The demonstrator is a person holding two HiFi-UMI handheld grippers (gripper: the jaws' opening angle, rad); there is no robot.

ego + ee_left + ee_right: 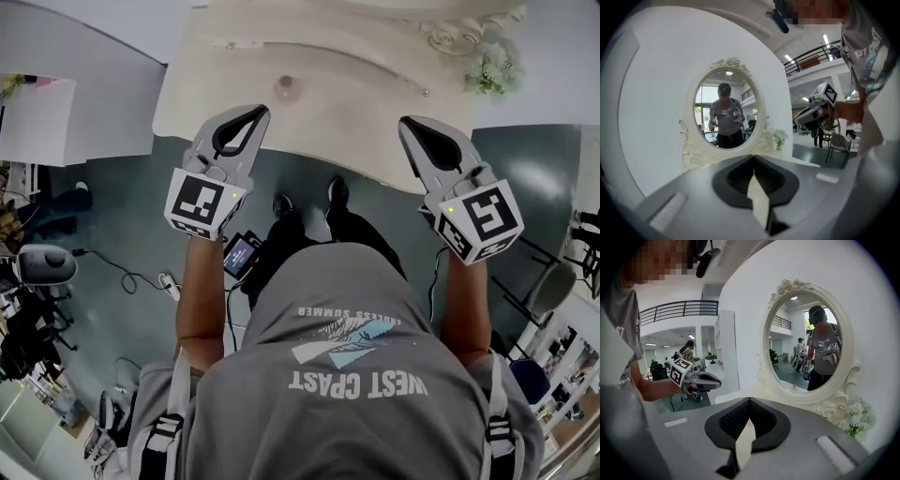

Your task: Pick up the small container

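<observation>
Grey shirt cloth fills the bottom of the head view, and my two forearms reach out of it toward the cream vanity table. My left tongs are clenched: in the left gripper view the jaw tips meet in a point with nothing between them, only the dark hollow behind the tips. My right tongs are clenched too, tips together and empty in their own view. Both sets hang at the table's near edge, well apart from each other and pointing slightly downward.

The small container, round and pinkish, stands on the tabletop ahead of the two tongs and between them, nearer the left tips but touching neither. Behind it rises an oval mirror in a carved white frame, showing my reflection. A small bunch of pale flowers sits at the table's right end. Below the table edge my shoes rest on the dark floor.
</observation>
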